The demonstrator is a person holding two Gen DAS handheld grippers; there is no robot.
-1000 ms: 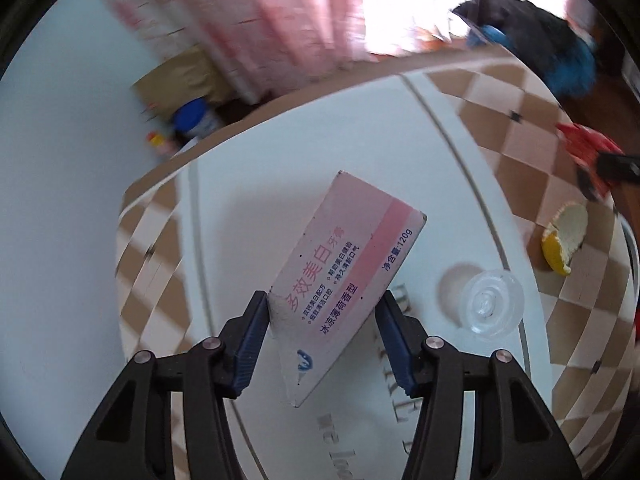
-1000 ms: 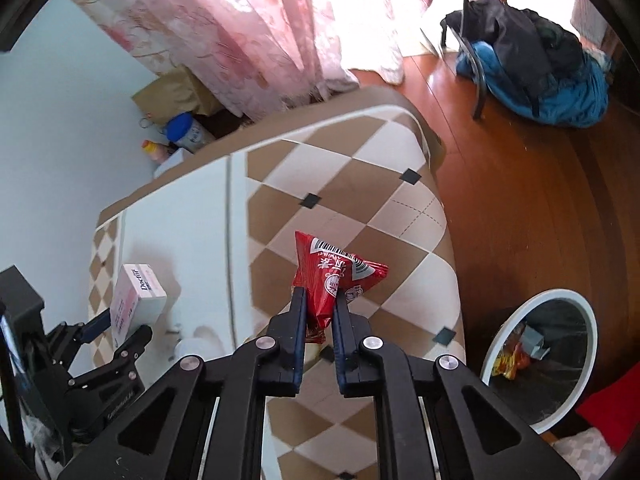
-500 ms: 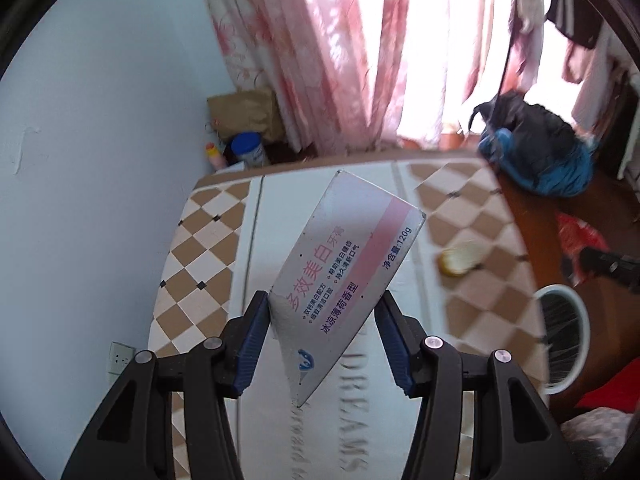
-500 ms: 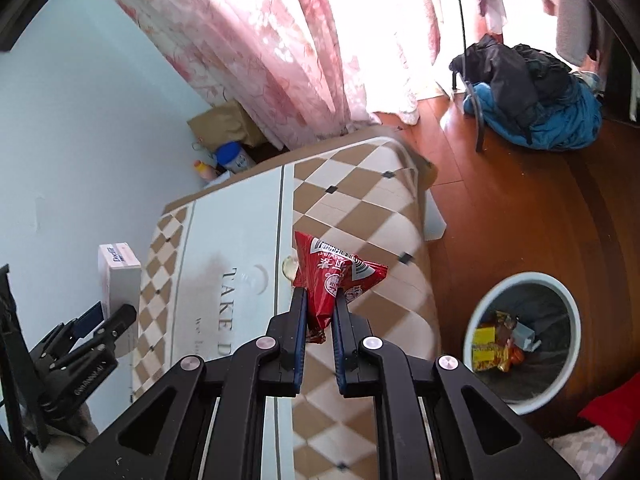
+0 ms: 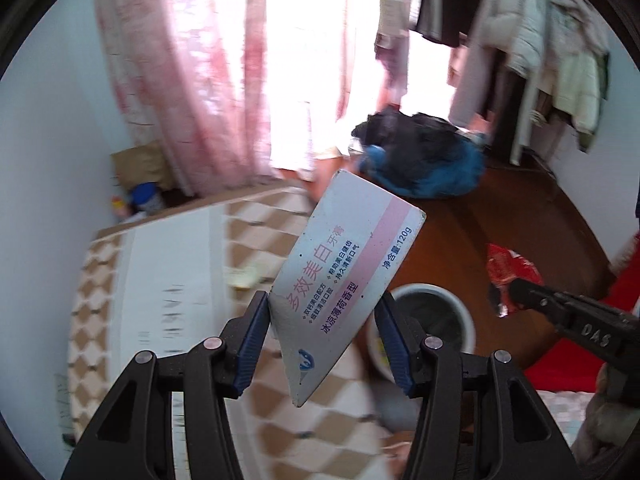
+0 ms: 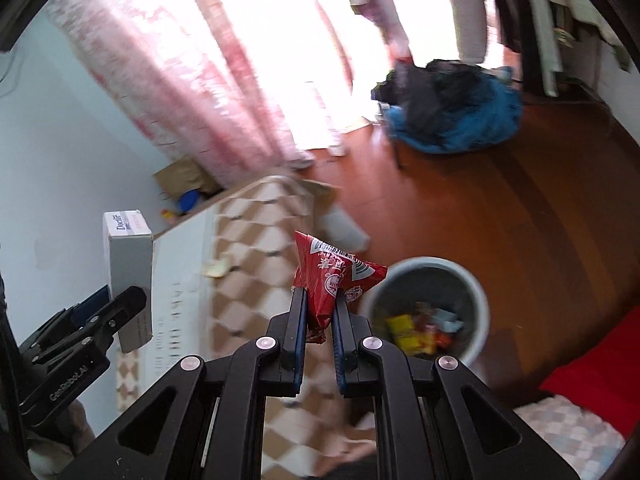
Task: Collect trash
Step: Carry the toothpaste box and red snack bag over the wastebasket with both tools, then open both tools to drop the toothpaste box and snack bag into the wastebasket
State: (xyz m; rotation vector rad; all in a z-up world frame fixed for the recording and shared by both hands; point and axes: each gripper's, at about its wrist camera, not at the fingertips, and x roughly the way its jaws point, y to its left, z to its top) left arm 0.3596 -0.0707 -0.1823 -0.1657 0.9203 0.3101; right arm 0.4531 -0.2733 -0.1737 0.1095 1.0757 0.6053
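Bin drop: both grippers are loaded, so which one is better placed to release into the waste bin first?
Probably the right. Its gripper holds the red wrapper next to the bin's rim; the left gripper, with the toothpaste box, looks further back over the checkered table.

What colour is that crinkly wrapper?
Red with white print; the snack wrapper shows best in the right wrist view.

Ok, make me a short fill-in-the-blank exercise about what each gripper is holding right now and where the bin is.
1. The left gripper is shut on a toothpaste ____.
2. The right gripper pinches a snack wrapper whose main colour is ____.
3. The round bin stands on the wooden ____, beside the checkered tablecloth.
4. The bin already holds some ____.

Missing words: box; red; floor; trash
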